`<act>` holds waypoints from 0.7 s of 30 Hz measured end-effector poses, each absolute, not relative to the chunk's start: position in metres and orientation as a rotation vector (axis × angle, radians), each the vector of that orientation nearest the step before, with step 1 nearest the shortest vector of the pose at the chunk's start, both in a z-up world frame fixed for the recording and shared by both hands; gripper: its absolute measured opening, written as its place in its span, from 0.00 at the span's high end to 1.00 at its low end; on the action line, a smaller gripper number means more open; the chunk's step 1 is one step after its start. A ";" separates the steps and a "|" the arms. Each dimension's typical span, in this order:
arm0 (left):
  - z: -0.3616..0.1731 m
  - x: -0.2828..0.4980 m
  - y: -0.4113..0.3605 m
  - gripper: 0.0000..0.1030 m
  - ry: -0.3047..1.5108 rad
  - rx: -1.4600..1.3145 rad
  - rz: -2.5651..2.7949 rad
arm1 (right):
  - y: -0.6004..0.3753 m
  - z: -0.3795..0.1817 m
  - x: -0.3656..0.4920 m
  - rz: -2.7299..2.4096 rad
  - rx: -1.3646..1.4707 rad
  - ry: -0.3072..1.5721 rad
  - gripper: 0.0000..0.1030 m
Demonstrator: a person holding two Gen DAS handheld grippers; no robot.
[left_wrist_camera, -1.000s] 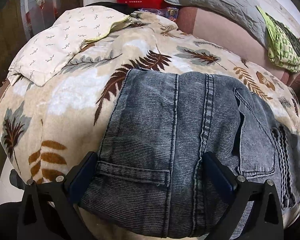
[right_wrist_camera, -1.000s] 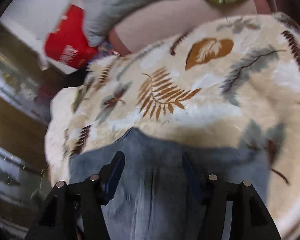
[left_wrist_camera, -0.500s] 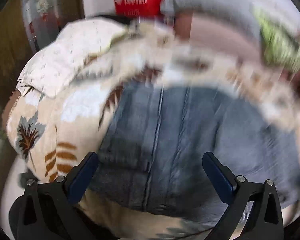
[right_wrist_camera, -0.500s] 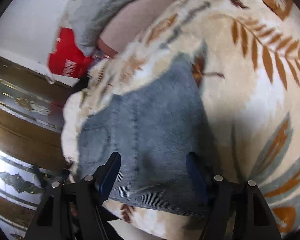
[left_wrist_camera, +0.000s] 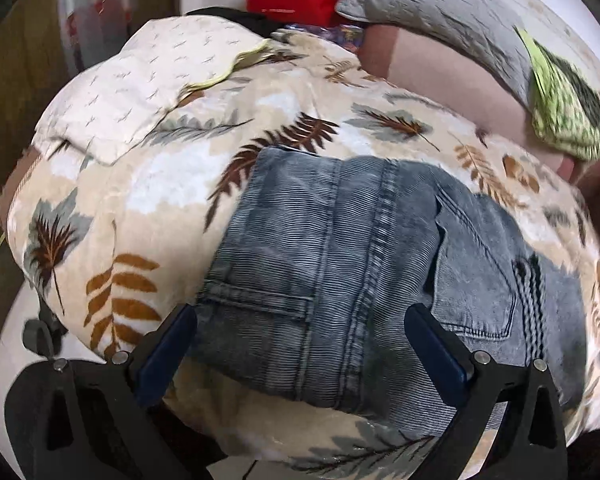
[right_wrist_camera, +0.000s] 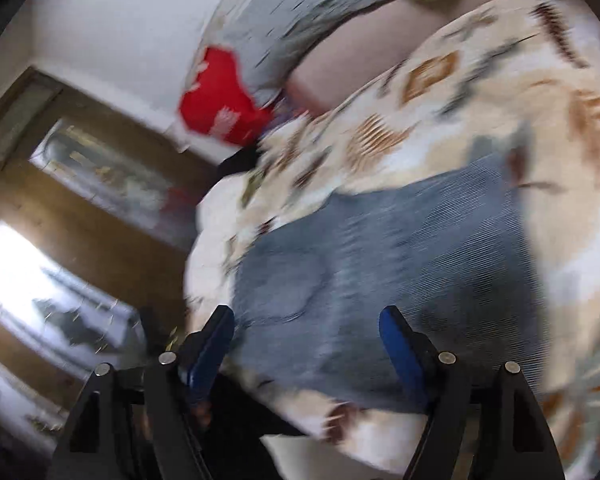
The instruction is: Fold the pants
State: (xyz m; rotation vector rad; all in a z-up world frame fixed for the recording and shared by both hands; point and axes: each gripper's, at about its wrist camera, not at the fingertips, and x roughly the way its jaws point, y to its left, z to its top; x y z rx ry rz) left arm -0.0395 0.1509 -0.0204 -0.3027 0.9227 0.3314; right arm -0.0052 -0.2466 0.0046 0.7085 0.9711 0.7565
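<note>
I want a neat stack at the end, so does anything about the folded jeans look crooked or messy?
Slightly. The folded jeans lie at a slant on the leaf-print blanket, and their near corner hangs just past the blanket's front edge. Otherwise the fold looks flat and compact. Neither hand-held gripper is holding them.

On my left claw [left_wrist_camera: 300, 344] I see two black angular finger arms with triangular cut-outs, each tipped with a dark blue pad [left_wrist_camera: 168, 354] and fixed by round silver screws. My right claw [right_wrist_camera: 306, 346] has the same build: black frame, brighter blue pads [right_wrist_camera: 398, 344], silver screw heads.
</note>
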 end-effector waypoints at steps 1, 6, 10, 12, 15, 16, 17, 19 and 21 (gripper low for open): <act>-0.020 -0.041 0.154 0.00 0.919 -0.322 0.334 | -0.239 -0.002 -0.003 0.766 0.701 1.002 0.24; -0.013 -0.055 0.178 0.00 0.897 -0.467 0.350 | -0.211 -0.042 0.002 0.704 0.619 1.185 0.26; -0.012 -0.066 0.196 0.00 0.891 -0.606 0.351 | -0.218 -0.013 -0.003 0.720 0.640 1.058 0.26; -0.009 -0.073 0.198 0.00 0.878 -0.653 0.333 | -0.207 -0.015 -0.006 0.773 0.631 1.066 0.24; -0.007 -0.079 0.194 0.00 0.879 -0.736 0.289 | -0.191 -0.043 -0.002 0.713 0.519 1.169 0.24; -0.009 -0.081 0.191 0.00 0.890 -0.769 0.255 | -0.194 -0.041 -0.004 0.717 0.529 1.141 0.24; -0.012 -0.082 0.189 0.00 0.898 -0.816 0.219 | -0.195 -0.038 -0.002 0.725 0.540 1.142 0.24; -0.022 -0.083 0.184 0.00 0.920 -0.911 0.164 | -0.200 -0.036 -0.002 0.726 0.574 1.122 0.24; -0.034 -0.081 0.179 0.00 0.941 -0.972 0.113 | -0.204 -0.041 0.004 0.716 0.593 1.142 0.24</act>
